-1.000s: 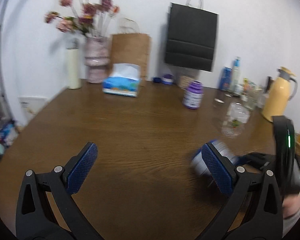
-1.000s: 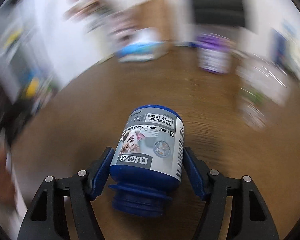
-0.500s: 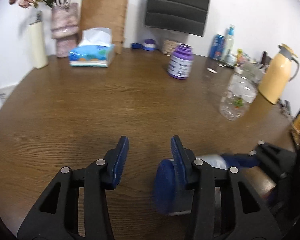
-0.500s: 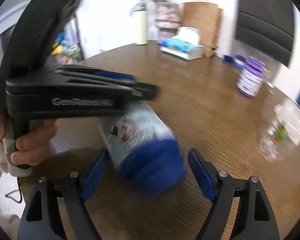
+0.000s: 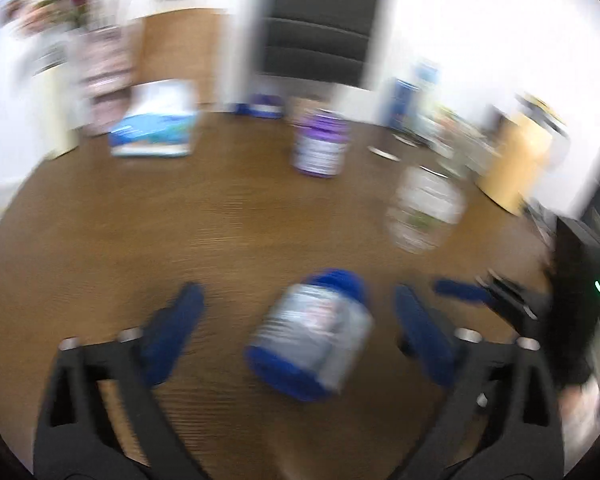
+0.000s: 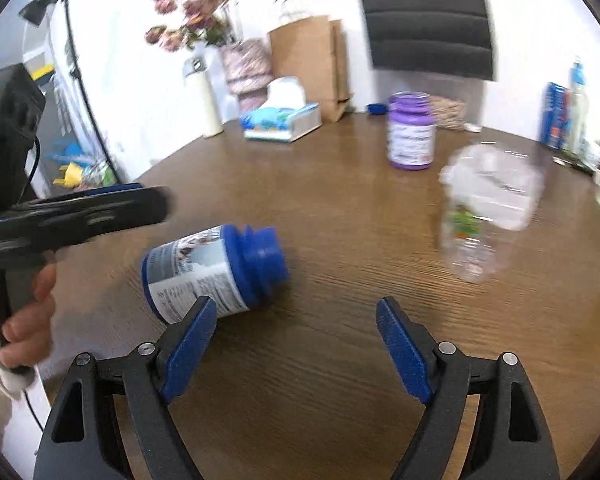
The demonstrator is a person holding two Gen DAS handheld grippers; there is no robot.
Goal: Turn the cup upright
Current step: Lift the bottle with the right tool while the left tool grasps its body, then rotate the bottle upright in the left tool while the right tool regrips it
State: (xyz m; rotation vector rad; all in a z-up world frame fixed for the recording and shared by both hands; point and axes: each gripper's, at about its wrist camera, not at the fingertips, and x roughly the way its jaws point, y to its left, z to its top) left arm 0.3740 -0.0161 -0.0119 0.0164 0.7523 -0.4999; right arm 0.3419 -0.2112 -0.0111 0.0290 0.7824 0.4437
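Jar (image 6: 214, 270): blue, white label, lying on its side on the table (image 6: 340, 380), open neck toward the right in the right wrist view. In the left wrist view the jar (image 5: 312, 338) lies between that claw's fingers, touching neither; this view is heavily blurred. Half a second ago it was tipped and blurred between the right fingers with the left claw across it; a second ago the right claw clamped it, neck toward the camera. Now nothing holds it.

Right gripper (image 6: 296, 352): jaws wide apart, empty. The left finger (image 6: 188, 350) overlaps the jar's near edge in the picture; whether they touch cannot be told. It also shows at the right edge of the left wrist view (image 5: 472, 292).

Left gripper (image 5: 296, 336): jaws wide apart, where half a second ago they stood close together beside the jar. In the right wrist view it (image 6: 156, 204) juts in from the left above the jar, held by a hand (image 6: 28, 328).

Clear cup (image 6: 488, 208): upside down on the table, well right of the jar, in the same place as before.

Purple jar (image 6: 411, 136): upright, farther back.

Tissue box (image 6: 282, 120), paper bag (image 6: 312, 60), vase with flowers (image 6: 244, 68): along the far edge.

Yellow jug (image 5: 516, 164): far right, blurred.
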